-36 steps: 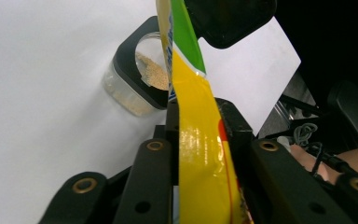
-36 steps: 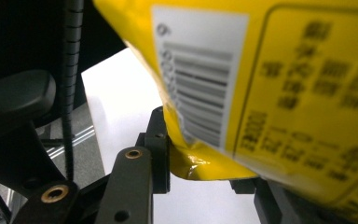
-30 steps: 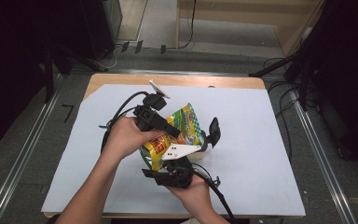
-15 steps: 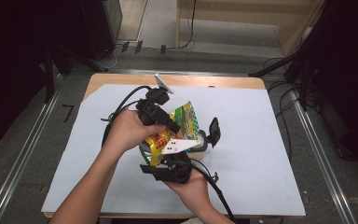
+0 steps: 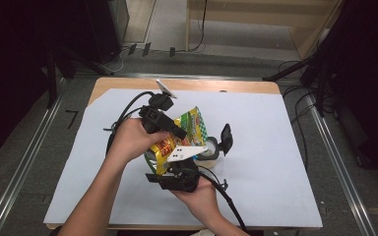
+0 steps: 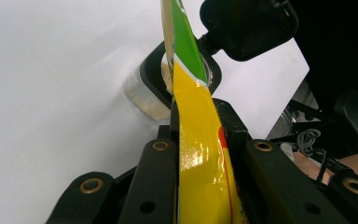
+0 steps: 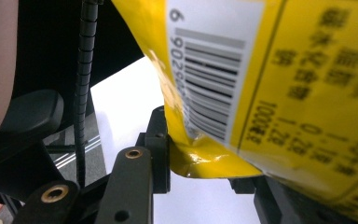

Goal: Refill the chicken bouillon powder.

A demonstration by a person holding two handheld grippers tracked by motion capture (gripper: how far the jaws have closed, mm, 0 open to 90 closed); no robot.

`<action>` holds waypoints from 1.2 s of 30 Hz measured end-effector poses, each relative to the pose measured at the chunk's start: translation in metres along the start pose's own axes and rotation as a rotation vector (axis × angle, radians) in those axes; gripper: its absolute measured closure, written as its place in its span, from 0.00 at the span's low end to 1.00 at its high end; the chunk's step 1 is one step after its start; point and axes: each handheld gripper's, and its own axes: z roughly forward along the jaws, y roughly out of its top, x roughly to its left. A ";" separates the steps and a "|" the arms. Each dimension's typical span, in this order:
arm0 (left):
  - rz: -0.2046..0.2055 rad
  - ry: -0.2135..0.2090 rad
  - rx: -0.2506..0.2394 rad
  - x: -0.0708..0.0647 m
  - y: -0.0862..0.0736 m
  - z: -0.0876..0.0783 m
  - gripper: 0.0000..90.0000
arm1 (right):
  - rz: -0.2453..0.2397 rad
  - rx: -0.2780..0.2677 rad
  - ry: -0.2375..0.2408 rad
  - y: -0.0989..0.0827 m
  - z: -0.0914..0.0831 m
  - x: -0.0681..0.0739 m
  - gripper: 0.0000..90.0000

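Right gripper (image 5: 177,169): nearest the person, held in the right hand (image 5: 199,196) low at the near side of the tabletop. Its jaws are clamped on the bottom corner of the yellow pouch (image 5: 174,140); in the right gripper view the crumpled corner (image 7: 205,161) sits squeezed between them, with a barcode panel just above.

Left gripper (image 5: 170,129): held in the left hand (image 5: 130,140), just beyond the right gripper. Its jaws are narrow and pinch the pouch's flat side; in the left gripper view the yellow film (image 6: 200,158) runs straight up between the two black jaws.

Yellow pouch: off the tabletop, stretched between the two pairs of jaws and tilted, its green-topped mouth end (image 6: 184,46) pointing away from the left jaws and down towards the jar.

Pouch contents: cannot tell; the film is opaque.

Jar (image 5: 209,152): a small clear container with a black rim, standing on the tabletop just past the left jaws, right under the pouch's upper end. In the left gripper view pale grainy matter shows low through its clear wall (image 6: 142,93).

Jar lid (image 5: 225,138): black, flipped open, standing upright on the far side of the jar.

Tabletop (image 5: 275,147): covered by a white sheet.
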 end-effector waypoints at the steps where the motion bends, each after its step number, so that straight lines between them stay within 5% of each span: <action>1: -0.005 -0.002 -0.005 0.000 0.000 0.000 0.90 | -0.001 -0.001 0.000 0.000 0.000 -0.001 0.76; 11: 0.056 0.008 -0.020 -0.004 -0.005 0.000 0.81 | -0.006 -0.001 -0.004 0.000 -0.001 0.000 0.76; 15: 0.018 0.009 -0.035 -0.005 -0.006 -0.002 0.86 | -0.020 0.001 -0.011 0.000 -0.003 0.000 0.76; 36: -0.014 0.021 -0.076 -0.006 -0.008 -0.004 0.88 | -0.016 -0.009 0.004 0.001 -0.003 0.000 0.76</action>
